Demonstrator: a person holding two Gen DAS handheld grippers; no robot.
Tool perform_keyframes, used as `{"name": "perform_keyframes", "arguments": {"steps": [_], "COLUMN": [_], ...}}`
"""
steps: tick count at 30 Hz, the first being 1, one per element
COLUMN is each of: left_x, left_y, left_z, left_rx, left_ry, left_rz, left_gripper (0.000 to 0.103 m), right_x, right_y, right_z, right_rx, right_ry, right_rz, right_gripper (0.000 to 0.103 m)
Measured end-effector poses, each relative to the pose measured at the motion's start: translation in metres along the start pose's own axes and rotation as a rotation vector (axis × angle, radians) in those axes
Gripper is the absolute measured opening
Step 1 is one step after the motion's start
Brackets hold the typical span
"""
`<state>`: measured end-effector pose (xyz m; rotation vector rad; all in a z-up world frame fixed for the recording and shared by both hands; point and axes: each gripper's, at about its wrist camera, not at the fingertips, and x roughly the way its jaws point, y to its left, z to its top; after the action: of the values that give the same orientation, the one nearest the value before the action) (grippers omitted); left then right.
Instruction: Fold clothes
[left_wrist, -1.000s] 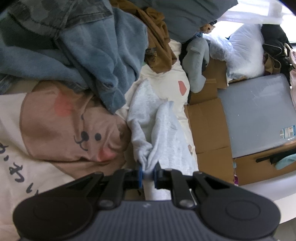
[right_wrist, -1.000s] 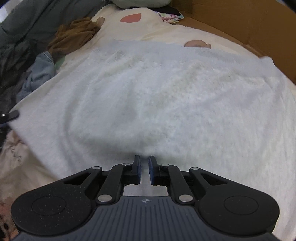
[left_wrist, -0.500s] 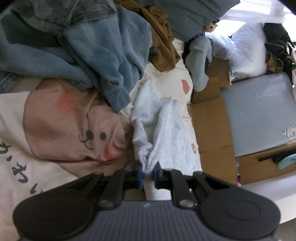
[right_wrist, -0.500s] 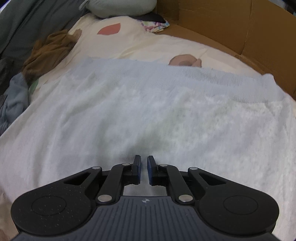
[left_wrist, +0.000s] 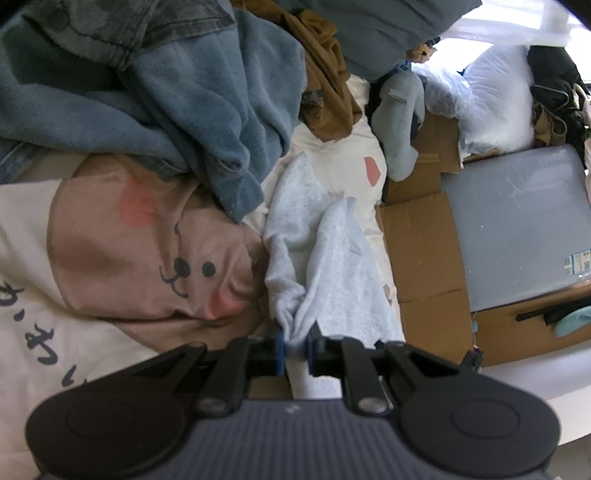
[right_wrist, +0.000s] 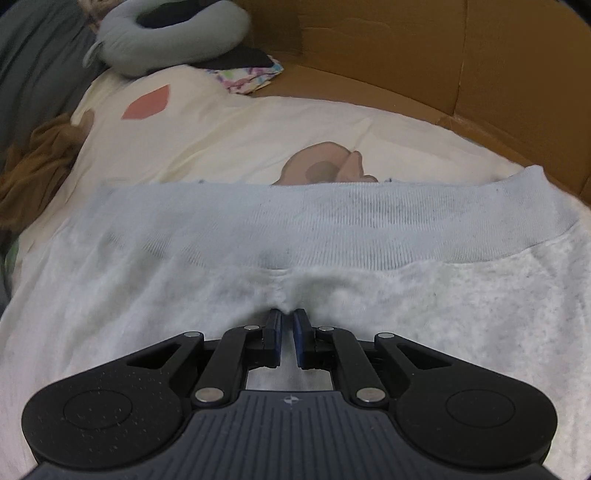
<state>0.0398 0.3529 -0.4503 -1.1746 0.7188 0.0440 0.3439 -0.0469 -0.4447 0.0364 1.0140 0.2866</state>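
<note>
A light grey fleecy garment (left_wrist: 332, 266) lies bunched on a cream bedsheet with a bear print (left_wrist: 110, 240). In the left wrist view my left gripper (left_wrist: 295, 341) is shut on a gathered corner of it, low over the sheet. In the right wrist view the same garment (right_wrist: 443, 314) fills the lower half, spread flat, with its ribbed hem (right_wrist: 332, 229) running across just beyond the fingertips. My right gripper (right_wrist: 287, 317) points steeply down, its jaws nearly together, and the fabric puckers into a small pinch between the pads.
A heap of clothes lies at the back left: a blue fleece (left_wrist: 184, 110) and a brown garment (left_wrist: 328, 74). Flattened cardboard (left_wrist: 417, 251) and a grey board (left_wrist: 517, 221) border the bed on the right. A grey neck pillow (right_wrist: 166, 29) lies by a cardboard wall (right_wrist: 443, 55).
The right gripper has travelled across the garment toward its ribbed hem, which has come into view and now lies close ahead. The left gripper has kept still with its hold.
</note>
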Motion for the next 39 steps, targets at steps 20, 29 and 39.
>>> {"name": "perform_keyframes", "arguments": {"steps": [20,29,39], "left_x": [-0.001,0.000,0.003], "left_y": [-0.022,-0.052,-0.055], "left_z": [0.008,0.012,0.016], "left_rx": [-0.037,0.001,-0.003], "left_ry": [0.006,0.024,0.045], "left_rz": [-0.034,-0.032,-0.021], "left_gripper": [0.011,0.011,0.011], "right_x": [-0.031,-0.080,-0.107], "right_y": [0.012,0.048,0.127], "right_z": [0.027,-0.007,-0.056], "right_rx": [-0.046,-0.124,-0.362], "right_ry": [0.004,-0.024,-0.006], "right_rz": [0.058,0.173,0.336], "right_gripper": [0.016,0.047,0.052]}}
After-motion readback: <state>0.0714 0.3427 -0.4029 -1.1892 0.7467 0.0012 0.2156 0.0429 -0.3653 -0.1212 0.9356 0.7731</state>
